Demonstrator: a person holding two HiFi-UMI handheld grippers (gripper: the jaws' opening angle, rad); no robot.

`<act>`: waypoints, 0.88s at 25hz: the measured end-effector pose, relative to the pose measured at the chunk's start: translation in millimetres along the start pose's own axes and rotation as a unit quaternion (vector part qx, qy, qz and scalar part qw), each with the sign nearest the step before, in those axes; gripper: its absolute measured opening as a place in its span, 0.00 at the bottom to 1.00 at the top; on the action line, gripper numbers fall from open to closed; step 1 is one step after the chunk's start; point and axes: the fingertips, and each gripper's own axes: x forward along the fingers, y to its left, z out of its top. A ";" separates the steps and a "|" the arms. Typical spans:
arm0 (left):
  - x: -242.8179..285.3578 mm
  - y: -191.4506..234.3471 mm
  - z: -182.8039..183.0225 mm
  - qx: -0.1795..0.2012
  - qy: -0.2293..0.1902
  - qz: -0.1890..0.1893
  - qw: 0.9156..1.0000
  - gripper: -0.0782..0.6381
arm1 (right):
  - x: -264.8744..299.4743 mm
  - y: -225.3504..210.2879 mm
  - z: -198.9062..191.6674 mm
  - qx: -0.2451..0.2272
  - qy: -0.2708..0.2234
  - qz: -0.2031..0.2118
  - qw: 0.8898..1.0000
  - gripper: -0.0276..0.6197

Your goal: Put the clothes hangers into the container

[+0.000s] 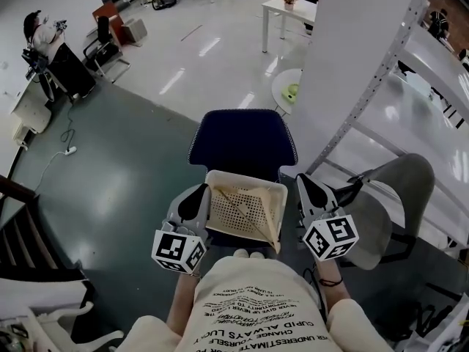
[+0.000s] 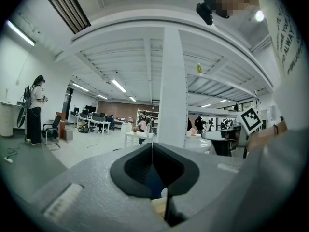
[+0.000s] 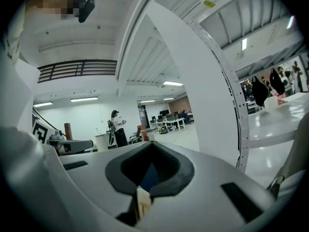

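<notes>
In the head view a cream perforated basket (image 1: 220, 222), the container, hangs between my two grippers above a dark blue chair (image 1: 242, 141). Pale clothes hangers (image 1: 269, 213) lie slanted inside it. My left gripper (image 1: 199, 195) is shut on the basket's left rim. My right gripper (image 1: 303, 187) is shut on its right rim. In the left gripper view the jaws of the left gripper (image 2: 152, 151) meet in a thin line, with a cream edge of the basket (image 2: 158, 208) low between them. In the right gripper view the right gripper (image 3: 151, 151) is also shut, with the holed basket rim (image 3: 142, 203) caught below.
A grey chair (image 1: 399, 189) stands at the right under a white metal shelf rack (image 1: 381, 86). A small round white table (image 1: 287, 90) sits behind the blue chair by a white pillar. A person (image 1: 40, 31) stands at far left near desks. Dark stair steps (image 1: 29, 248) lie at lower left.
</notes>
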 end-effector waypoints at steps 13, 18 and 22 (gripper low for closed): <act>-2.6 3.4 -4.6 0.006 0.004 0.010 1.000 0.14 | 1.2 3.6 0.7 -0.025 -0.010 -0.002 1.000 0.05; -4.3 2.4 -4.4 0.007 0.004 0.013 1.000 0.14 | -1.8 1.6 -0.2 -0.023 -0.011 -0.002 1.000 0.05; -8.8 4.5 -2.0 0.011 0.003 0.016 1.000 0.14 | -3.6 4.8 0.2 -0.026 -0.011 -0.004 1.000 0.05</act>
